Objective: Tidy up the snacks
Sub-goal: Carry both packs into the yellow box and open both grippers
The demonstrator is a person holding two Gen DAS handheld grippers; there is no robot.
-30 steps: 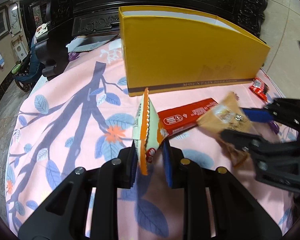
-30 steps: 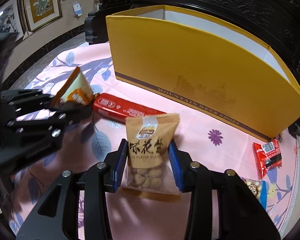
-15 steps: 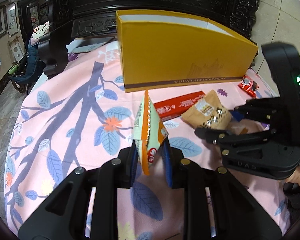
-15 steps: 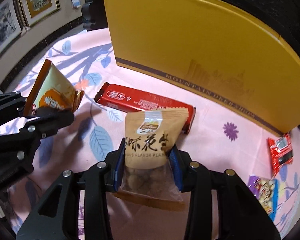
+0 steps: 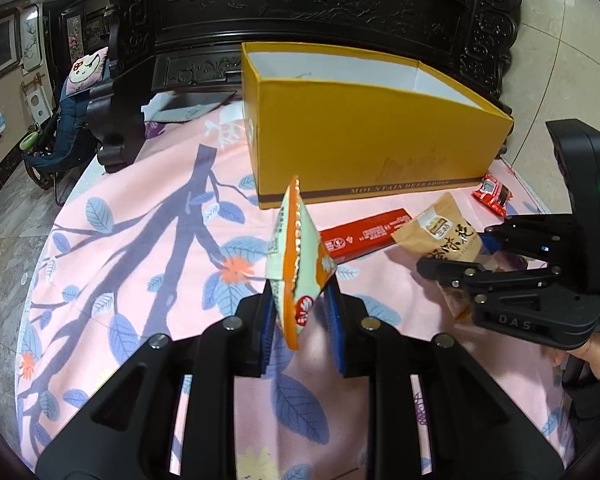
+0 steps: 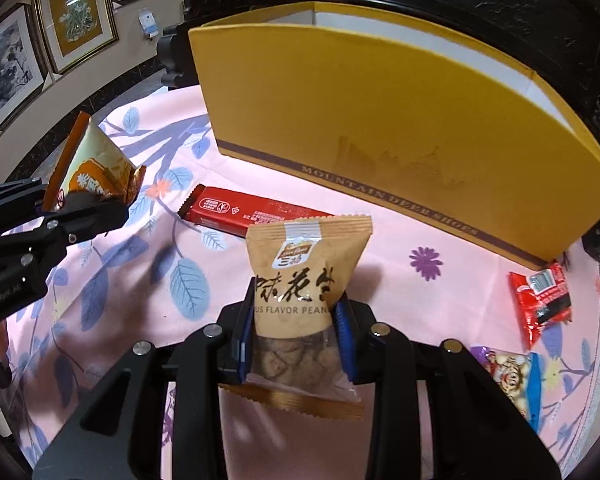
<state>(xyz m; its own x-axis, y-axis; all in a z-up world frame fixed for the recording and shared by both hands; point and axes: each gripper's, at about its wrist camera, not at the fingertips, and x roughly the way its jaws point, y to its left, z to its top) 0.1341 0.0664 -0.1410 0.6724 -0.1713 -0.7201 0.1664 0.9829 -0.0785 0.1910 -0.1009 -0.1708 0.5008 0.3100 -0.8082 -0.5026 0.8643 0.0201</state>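
My left gripper [image 5: 300, 324] is shut on an orange and pale green snack packet [image 5: 296, 256], held edge-on above the pink cloth. My right gripper [image 6: 296, 336] is shut on a brown peanut bag [image 6: 304, 272], also lifted. Each shows in the other view: the peanut bag [image 5: 444, 236] at the right, the orange packet [image 6: 92, 168] at the left. An open yellow box [image 5: 364, 140] [image 6: 380, 120] stands behind them, its inside white. A long red bar [image 5: 364, 232] [image 6: 252, 212] lies on the cloth in front of the box.
A small red packet [image 6: 540, 300] [image 5: 494, 194] lies right of the box. A blue-edged snack packet [image 6: 512, 376] lies at the near right. Dark carved furniture [image 5: 300, 20] stands behind the box. The round table's pink cloth [image 5: 140, 240] drops off at the left.
Both grippers have risen and drawn back from the box with their packets still held; the box's open top now shows in the left wrist view.
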